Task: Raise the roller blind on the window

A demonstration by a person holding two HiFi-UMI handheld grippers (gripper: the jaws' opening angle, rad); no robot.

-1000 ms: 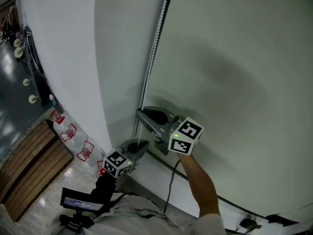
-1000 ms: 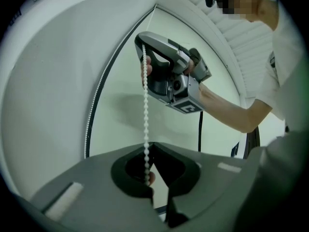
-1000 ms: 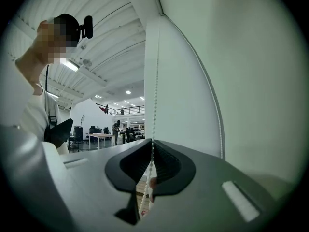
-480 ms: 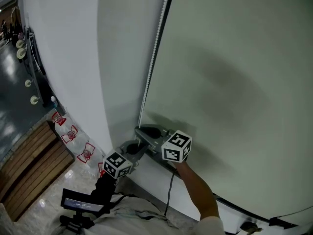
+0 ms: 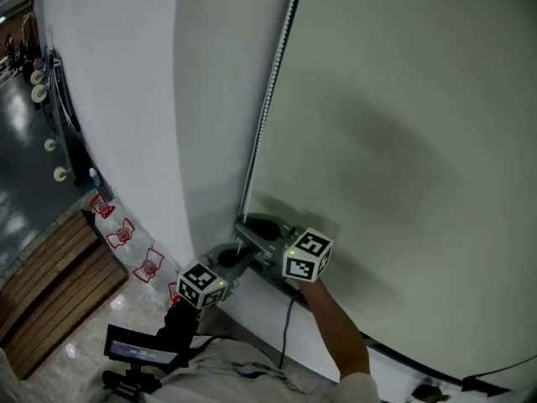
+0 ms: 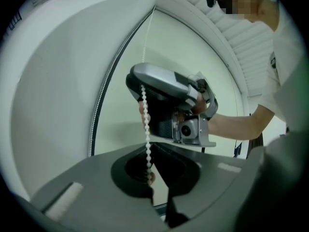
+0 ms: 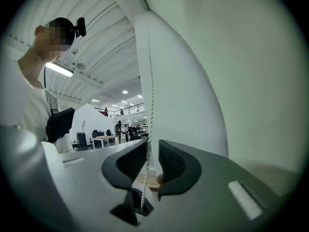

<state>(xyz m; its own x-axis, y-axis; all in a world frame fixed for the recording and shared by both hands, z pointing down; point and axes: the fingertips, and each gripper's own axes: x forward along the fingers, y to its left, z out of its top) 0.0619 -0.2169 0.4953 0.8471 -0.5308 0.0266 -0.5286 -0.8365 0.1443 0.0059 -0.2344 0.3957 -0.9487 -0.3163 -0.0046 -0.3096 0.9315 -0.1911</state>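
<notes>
Matte pale blind (image 5: 403,141), beaded cord (image 7: 149,129) between right tool (image 7: 152,153), jaws opening

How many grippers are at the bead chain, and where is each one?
2. The left gripper is lower, shut on the bead chain. The right gripper is just above it; its jaws are opening, with the chain between them.
</notes>
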